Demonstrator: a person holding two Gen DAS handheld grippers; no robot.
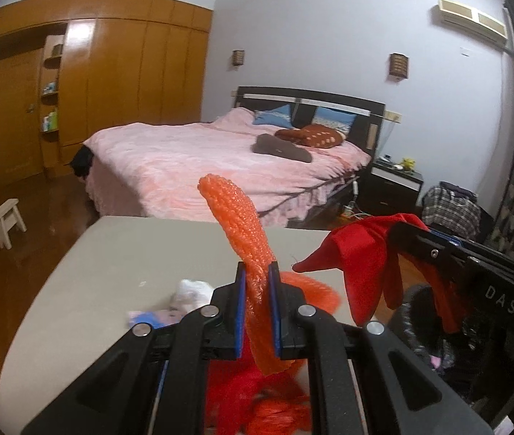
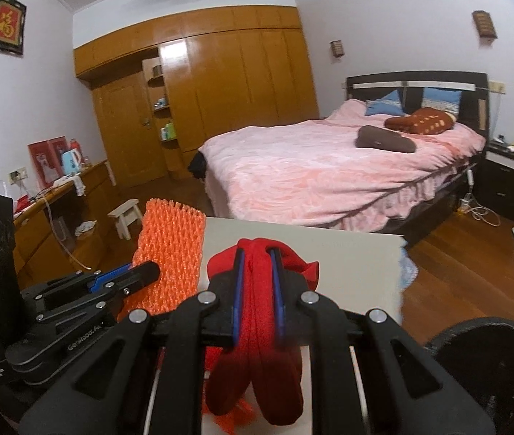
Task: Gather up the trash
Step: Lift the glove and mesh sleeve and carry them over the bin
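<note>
Left claw [image 1: 257, 272] is clamped on a strip of orange foam net [image 1: 237, 224], which sticks up past its tips and hangs down below them. Right claw [image 2: 258, 257], just to the right of the left one, is closed on a bunched red cloth [image 2: 257, 311] that droops beneath it. Both claws hang over a pale table [image 1: 111, 253]. Crumpled white and blue scraps [image 1: 180, 301] lie on the table just left of the left claw. A black bin [image 2: 492, 355] stands low to the right of the right claw. Beyond both claws stands a pink bed [image 1: 202, 156].
</note>
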